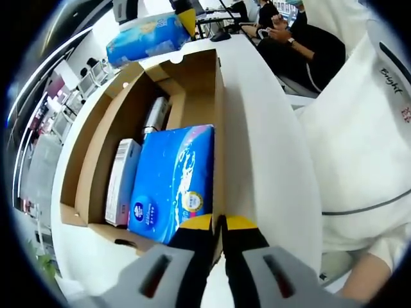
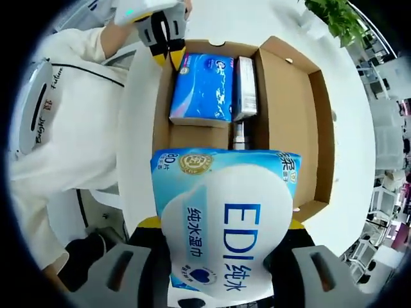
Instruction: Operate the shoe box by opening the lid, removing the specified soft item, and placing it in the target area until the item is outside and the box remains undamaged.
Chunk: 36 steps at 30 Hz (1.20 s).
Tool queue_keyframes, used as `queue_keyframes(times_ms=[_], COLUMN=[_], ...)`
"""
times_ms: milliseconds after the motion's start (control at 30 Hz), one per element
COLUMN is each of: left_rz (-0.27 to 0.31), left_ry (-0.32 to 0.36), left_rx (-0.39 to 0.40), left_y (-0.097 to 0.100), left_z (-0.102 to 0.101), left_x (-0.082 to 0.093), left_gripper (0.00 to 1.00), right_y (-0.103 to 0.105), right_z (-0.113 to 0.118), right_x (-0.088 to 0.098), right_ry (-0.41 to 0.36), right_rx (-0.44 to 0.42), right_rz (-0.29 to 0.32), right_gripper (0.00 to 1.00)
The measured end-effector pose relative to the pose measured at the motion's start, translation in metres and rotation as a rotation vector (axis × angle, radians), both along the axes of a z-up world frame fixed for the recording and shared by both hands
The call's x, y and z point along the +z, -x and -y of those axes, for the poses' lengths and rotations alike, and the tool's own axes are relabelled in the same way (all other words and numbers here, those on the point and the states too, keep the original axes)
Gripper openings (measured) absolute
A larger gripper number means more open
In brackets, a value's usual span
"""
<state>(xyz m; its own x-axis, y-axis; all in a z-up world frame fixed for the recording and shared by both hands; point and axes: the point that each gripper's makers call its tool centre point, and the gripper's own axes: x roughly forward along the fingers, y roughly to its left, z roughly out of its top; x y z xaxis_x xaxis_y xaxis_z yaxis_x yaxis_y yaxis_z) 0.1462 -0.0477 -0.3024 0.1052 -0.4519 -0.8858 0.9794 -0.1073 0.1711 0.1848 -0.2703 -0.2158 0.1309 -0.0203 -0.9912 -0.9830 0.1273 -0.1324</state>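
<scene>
The cardboard shoe box (image 1: 192,77) stands open on the white table, its lid (image 2: 289,115) folded out flat. Inside lie a blue tissue pack (image 1: 173,179), a narrow white carton (image 1: 122,179) and a silvery bottle (image 1: 156,115). My left gripper (image 1: 218,224) is shut on the box's side wall next to the tissue pack; it appears in the right gripper view (image 2: 168,51) at the box's far corner. My right gripper (image 2: 221,224) is shut on a blue-and-white wet wipes pack (image 2: 225,231), held above the box's near end. That pack (image 1: 148,38) hangs beyond the box's far end.
A person in a white shirt (image 1: 359,128) sits close along the table's side. Another person in black (image 1: 302,45) sits further back. A green plant (image 2: 337,19) stands past the table (image 2: 359,128). Office desks lie beyond.
</scene>
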Motion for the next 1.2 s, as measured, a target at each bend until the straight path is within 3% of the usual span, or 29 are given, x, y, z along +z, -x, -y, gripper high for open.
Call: queue_keyframes(times_ms=[300, 567, 667, 1200], left_rz=[-0.009, -0.002, 0.001, -0.004], left_ry=[-0.005, -0.02, -0.024, -0.025], left_rx=[0.002, 0.015, 0.016, 0.015], left_y=[0.0, 0.0, 0.0, -0.001], left_z=[0.0, -0.001, 0.0, 0.0], left_x=[0.0, -0.001, -0.001, -0.001], left_gripper=[0.04, 0.04, 0.04, 0.04], right_y=[0.001, 0.003, 0.005, 0.008], right_z=[0.035, 0.049, 0.057, 0.104], right_x=[-0.003, 0.001, -0.002, -0.023], right_ry=[0.013, 0.007, 0.021, 0.082], right_rx=[-0.032, -0.05, 0.0, -0.045], right_rz=[0.014, 0.024, 0.044, 0.016], right_gripper=[0.61, 0.61, 0.61, 0.61])
